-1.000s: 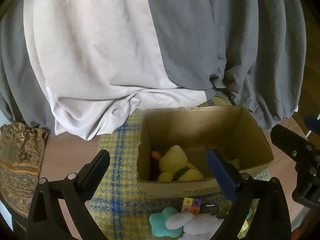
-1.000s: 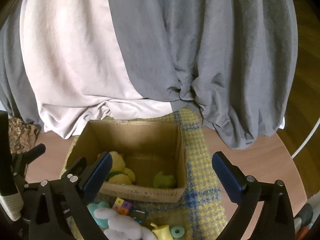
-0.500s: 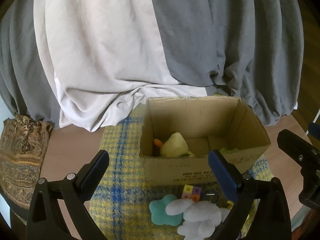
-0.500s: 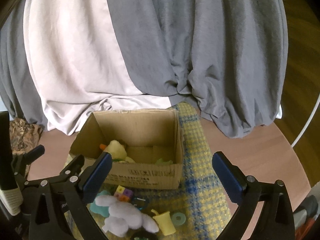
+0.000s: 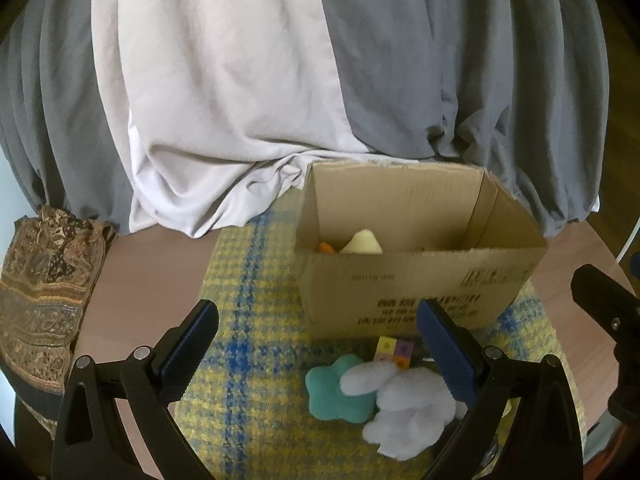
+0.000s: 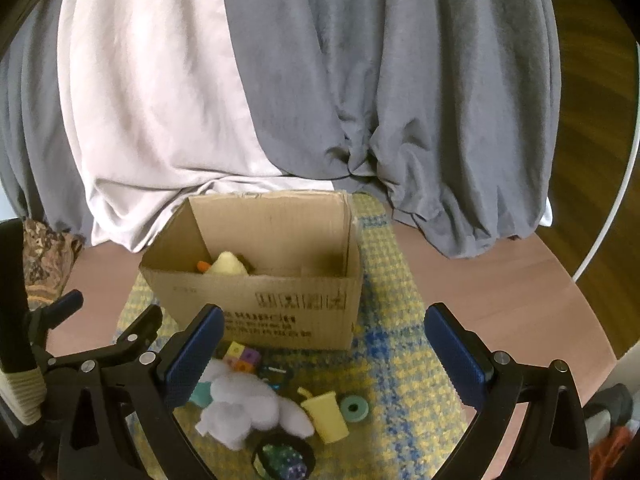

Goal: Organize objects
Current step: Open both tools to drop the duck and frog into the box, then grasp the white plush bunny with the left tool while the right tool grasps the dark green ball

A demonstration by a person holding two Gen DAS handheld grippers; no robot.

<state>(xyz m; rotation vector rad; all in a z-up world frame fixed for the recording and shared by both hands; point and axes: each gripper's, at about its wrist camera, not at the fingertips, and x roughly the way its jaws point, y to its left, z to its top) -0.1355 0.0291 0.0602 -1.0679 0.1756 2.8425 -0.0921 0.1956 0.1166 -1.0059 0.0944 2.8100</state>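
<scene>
Between picks: both claws, left (image 5: 316, 344) and right (image 6: 320, 346), spread wide and empty above the toys (image 6: 256, 404) loose on the mat (image 6: 400, 364) before the box (image 6: 272, 300), duck (image 6: 228, 266) probably already inside; next, drop over one toy and clench.

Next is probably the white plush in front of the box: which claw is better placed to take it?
Left, probably. The white plush lies beside the open left claw's right finger; the right claw, also open, frames the yellow cup instead.
</scene>
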